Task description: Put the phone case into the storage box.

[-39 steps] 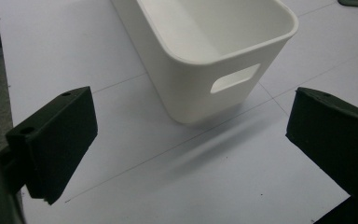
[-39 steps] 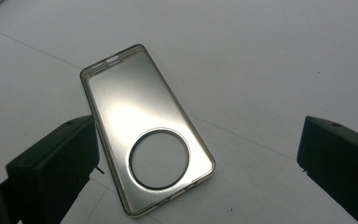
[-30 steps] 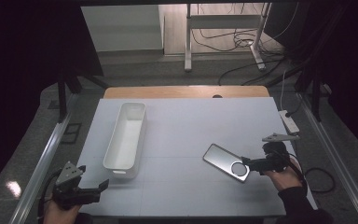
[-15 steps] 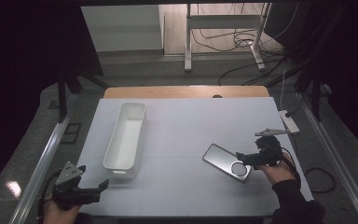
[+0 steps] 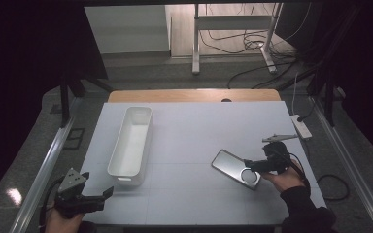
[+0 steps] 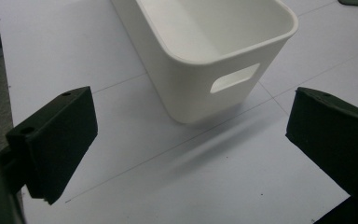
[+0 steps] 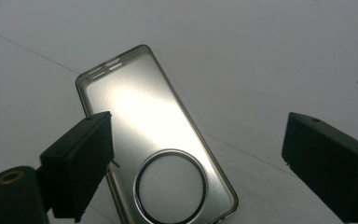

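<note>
While the right gripper (image 5: pixel 250 165) hovers over the near end of the phone case (image 5: pixel 235 168), lower right of the high view, its jaws have just been closing a little yet stand apart, the case between them and untouched. This looks like the approach to a pick-up. Next it likely must sink and pinch the case's rim. The left gripper (image 5: pixel 102 194), lower left, rests released before the white bin (image 5: pixel 131 141), gripping nothing.
</note>
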`<state>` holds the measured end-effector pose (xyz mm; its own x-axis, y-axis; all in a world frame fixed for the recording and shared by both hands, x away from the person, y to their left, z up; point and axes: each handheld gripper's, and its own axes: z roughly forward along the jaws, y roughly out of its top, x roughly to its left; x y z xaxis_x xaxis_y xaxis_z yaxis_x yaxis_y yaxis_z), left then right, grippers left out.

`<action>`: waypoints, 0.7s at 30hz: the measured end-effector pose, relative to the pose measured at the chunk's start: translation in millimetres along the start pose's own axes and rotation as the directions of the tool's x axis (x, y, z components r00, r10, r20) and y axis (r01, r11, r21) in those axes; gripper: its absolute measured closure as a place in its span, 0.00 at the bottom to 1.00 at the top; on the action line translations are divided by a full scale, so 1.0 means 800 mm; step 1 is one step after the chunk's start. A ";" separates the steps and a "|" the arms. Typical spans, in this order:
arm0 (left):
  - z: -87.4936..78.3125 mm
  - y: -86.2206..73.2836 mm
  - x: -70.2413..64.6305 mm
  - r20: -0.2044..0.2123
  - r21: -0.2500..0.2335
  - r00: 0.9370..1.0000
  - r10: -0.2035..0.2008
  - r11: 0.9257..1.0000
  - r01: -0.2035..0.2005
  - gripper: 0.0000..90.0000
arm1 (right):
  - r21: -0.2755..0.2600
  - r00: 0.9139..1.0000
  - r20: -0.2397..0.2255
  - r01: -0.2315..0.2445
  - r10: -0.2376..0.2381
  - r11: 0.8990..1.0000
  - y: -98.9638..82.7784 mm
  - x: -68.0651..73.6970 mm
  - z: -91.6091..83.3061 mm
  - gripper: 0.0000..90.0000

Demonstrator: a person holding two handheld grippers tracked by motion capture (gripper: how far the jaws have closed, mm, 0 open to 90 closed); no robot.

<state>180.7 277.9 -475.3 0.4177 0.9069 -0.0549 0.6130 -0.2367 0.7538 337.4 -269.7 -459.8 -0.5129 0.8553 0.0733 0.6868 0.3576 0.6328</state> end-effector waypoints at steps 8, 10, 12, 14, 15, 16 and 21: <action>0.000 0.000 0.000 0.000 -0.001 1.000 0.003 1.000 -0.003 0.03 | 0.051 0.999 -0.027 0.045 -0.044 0.998 -0.006 0.006 0.009 0.43; 0.000 0.000 0.000 0.000 -0.001 1.000 0.003 1.000 -0.003 0.03 | 0.067 0.997 -0.049 0.058 -0.054 0.996 -0.007 0.006 0.010 0.59; 0.000 0.000 -0.001 0.001 -0.001 1.000 0.004 1.000 -0.004 0.03 | 0.080 0.996 -0.057 0.074 -0.069 0.994 -0.009 0.006 0.013 0.73; 0.000 0.000 -0.001 0.001 -0.001 1.000 0.004 1.000 -0.004 0.03 | 0.092 0.996 -0.061 0.074 -0.068 0.993 -0.009 0.005 0.014 0.79; 0.000 0.000 -0.001 0.001 -0.002 1.000 0.004 1.000 -0.004 0.03 | 0.111 0.995 -0.062 0.083 -0.076 0.990 -0.011 0.005 0.017 0.91; 0.000 0.000 -0.001 0.001 -0.002 1.000 0.004 1.000 -0.004 0.03 | 0.111 0.995 -0.062 0.083 -0.076 0.990 -0.011 0.005 0.017 0.91; 0.000 0.000 -0.001 0.001 -0.002 1.000 0.006 1.000 -0.006 0.03 | 0.165 0.995 -0.052 0.092 -0.084 0.982 -0.016 0.001 0.024 1.00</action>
<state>180.3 277.5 -475.3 0.4224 0.9050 -0.0511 0.6088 -0.2415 0.7557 338.0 -266.3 -482.8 -0.5948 0.8017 0.0594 0.7122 0.4913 0.5014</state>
